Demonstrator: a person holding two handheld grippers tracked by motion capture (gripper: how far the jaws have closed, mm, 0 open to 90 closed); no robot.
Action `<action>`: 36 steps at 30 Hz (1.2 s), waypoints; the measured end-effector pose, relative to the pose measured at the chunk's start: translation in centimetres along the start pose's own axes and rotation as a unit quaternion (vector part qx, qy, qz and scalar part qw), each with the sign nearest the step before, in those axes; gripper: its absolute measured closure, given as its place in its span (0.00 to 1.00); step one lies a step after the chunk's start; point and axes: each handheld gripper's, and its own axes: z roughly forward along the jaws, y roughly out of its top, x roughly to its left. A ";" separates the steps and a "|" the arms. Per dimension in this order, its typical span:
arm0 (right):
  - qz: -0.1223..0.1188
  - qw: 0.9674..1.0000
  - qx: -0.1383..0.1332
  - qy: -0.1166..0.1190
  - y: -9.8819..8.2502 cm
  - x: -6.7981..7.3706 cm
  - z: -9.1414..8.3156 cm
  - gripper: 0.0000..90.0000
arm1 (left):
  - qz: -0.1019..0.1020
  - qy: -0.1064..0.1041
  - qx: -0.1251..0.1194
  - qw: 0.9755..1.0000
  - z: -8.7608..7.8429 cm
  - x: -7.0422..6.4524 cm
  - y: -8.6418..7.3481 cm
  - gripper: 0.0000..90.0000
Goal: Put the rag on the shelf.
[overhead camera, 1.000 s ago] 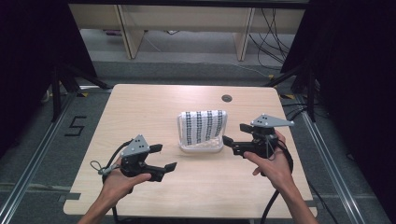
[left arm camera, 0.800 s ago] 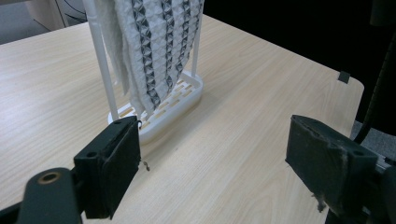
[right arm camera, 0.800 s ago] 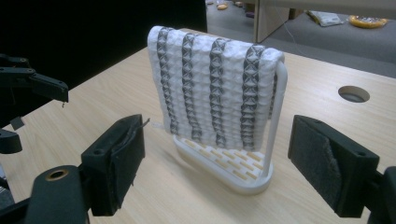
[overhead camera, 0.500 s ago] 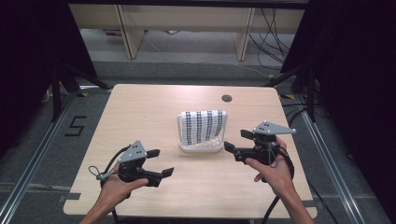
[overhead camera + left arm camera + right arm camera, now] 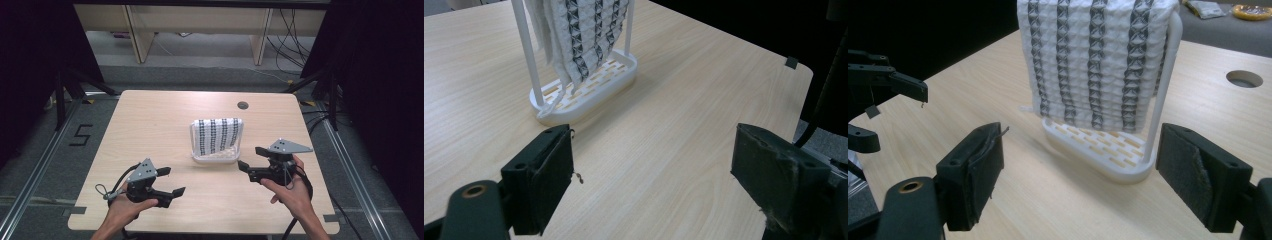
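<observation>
Towel, white with dark patterned stripes, hangs draped over a white rack at the middle of the wooden counter. Nearest the viewer, a person's two hands each hold a tool. At near left, the left hand-held gripper hovers with jaws spread wide, grasping nothing, well apart from the rack. At near right, the right hand-held gripper is likewise released, its jaws pointing at the rack from just beside it. Farther off, a round cable hole sits near the counter's far edge. Judging by this, hanging looks finished, or removal has not begun.
</observation>
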 end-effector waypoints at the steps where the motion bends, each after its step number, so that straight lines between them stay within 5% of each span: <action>1: 0.006 1.000 0.005 -0.001 -0.1 0.1 -0.1 0.23 | 0.000 -0.003 0.001 1.000 0.0 0.0 -0.1 0.18; 9: -0.006 1.000 0.006 0.000 -1.3 0.4 0.3 0.22 | 0.001 -0.006 0.005 1.000 0.1 -0.5 -0.9 0.18; 14: 0.016 1.000 0.019 0.012 -2.0 0.9 0.5 0.22 | -0.003 -0.011 0.005 1.000 0.2 -0.7 -1.5 0.18; 15: -0.002 1.000 0.014 0.005 -2.1 0.7 0.6 0.22 | -0.001 -0.009 0.010 1.000 0.2 -0.7 -1.6 0.18; 19: 0.011 1.000 0.027 0.010 -2.7 1.0 0.5 0.22 | -0.003 -0.013 0.010 1.000 0.3 -0.9 -2.1 0.18; 22: -0.002 1.000 0.026 0.011 -3.2 0.8 0.7 0.22 | 0.002 -0.016 0.017 1.000 0.4 -0.9 -2.5 0.18; 28: 0.016 0.999 0.041 0.021 -4.2 1.4 1.0 0.22 | 0.007 -0.012 0.025 1.000 0.4 -1.1 -3.3 0.18; 33: 0.006 0.999 0.041 0.026 -5.1 1.6 1.2 0.22 | 0.008 -0.015 0.032 0.999 0.5 -1.4 -4.1 0.18; 34: 0.020 0.998 0.045 0.031 -5.4 1.8 1.2 0.22 | 0.010 -0.010 0.038 0.999 0.5 -1.5 -4.5 0.18; 36: 0.005 0.999 0.044 0.028 -5.8 1.7 1.2 0.21 | 0.014 -0.011 0.038 0.999 0.5 -1.5 -5.0 0.18</action>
